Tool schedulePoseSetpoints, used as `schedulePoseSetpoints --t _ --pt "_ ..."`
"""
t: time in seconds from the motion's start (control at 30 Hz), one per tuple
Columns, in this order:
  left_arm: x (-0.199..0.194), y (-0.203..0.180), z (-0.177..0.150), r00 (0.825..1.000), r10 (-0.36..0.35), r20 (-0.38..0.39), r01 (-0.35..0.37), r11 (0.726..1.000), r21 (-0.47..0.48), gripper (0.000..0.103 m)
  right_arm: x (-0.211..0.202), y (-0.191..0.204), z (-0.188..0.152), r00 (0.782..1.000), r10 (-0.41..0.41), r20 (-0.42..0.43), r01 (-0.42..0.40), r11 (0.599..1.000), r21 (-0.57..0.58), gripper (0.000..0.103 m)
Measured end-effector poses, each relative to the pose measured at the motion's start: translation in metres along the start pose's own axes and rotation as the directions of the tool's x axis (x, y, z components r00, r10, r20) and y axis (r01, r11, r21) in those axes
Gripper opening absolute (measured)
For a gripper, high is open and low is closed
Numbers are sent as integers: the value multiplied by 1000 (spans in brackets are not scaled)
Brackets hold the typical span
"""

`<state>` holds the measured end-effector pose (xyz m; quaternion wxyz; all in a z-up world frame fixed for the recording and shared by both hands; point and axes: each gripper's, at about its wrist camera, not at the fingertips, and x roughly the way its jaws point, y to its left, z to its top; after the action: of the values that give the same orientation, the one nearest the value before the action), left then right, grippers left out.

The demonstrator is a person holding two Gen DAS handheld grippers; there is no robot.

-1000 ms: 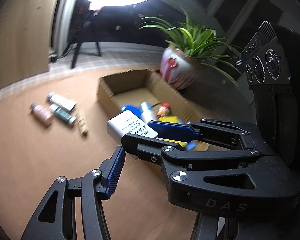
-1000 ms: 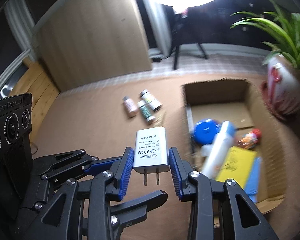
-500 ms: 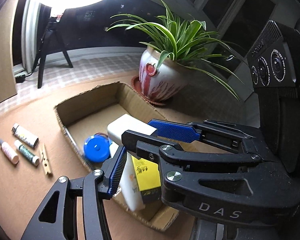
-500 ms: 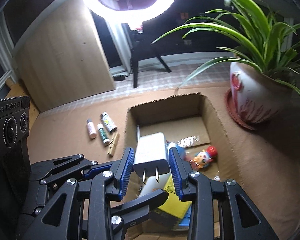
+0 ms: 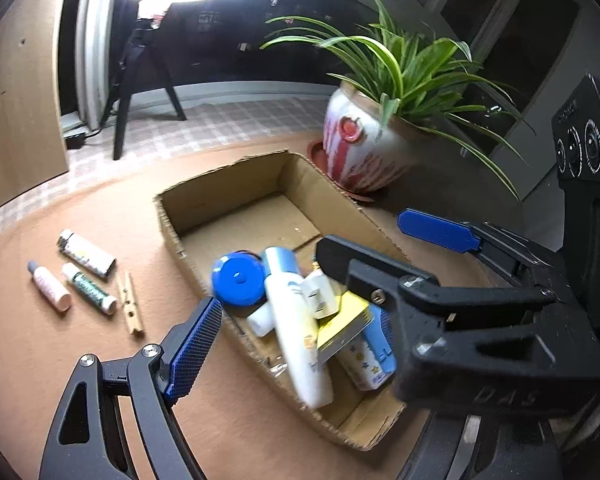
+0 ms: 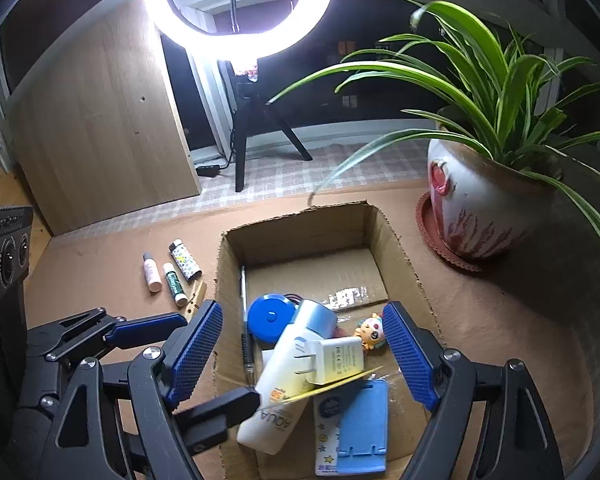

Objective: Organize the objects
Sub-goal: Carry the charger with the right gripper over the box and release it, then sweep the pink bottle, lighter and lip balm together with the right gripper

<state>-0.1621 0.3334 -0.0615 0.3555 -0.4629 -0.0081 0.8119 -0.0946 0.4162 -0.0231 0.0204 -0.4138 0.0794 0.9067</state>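
Note:
The white power adapter point(image 6: 336, 364) point(image 5: 318, 294) lies loose in the cardboard box point(image 6: 300, 216) point(image 5: 220, 176), on a white bottle point(image 6: 280, 392) and a yellow pad point(image 5: 344, 324). My right gripper point(image 6: 304, 352) point(image 5: 388, 244) hangs over it, jaws opening, pads clear of it. Beside it, my left gripper point(image 5: 300, 352) point(image 6: 216, 360) is over the box's near left wall, jaws opening with nothing gripped; its right finger is hidden behind the right gripper. On the table left of the box lie a lighter point(image 5: 86, 254), a pink tube point(image 5: 50, 286), a green lip balm point(image 5: 90, 288) and a clothespin point(image 5: 131, 304).
The box also holds a blue round tape measure point(image 6: 270, 318), a small toy figure point(image 6: 370, 332), a blue stand point(image 6: 364, 428) and a pen point(image 6: 244, 308). A potted plant point(image 6: 480, 208) stands right of the box. A ring light point(image 6: 236, 8) on a tripod and a wooden panel point(image 6: 92, 140) are behind.
Both grippers moved right from over the bare table to over the box. The right gripper opened and the adapter dropped into the box. The left gripper's fingers also spread wider.

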Motion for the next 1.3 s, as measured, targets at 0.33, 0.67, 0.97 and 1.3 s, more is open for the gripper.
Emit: schedulePoseSetpoints --t 0.33,0.67,0.97,1.3 --pt "-40 47 -29 999 48 13 -47 995 -84 85 1 28 3 998 63 16 -63 998 -28 79" --pt "-97 116 -90 991 137 1 -133 966 -220 85 26 79 10 981 156 -116 -167 981 -94 79" --pt "-154 166 -144 978 206 11 -192 926 -325 85 87 113 31 947 216 -239 -225 974 -13 79" --pt "-197 206 -183 964 266 7 -240 882 -406 85 176 130 63 920 211 -330 -170 974 151 78"
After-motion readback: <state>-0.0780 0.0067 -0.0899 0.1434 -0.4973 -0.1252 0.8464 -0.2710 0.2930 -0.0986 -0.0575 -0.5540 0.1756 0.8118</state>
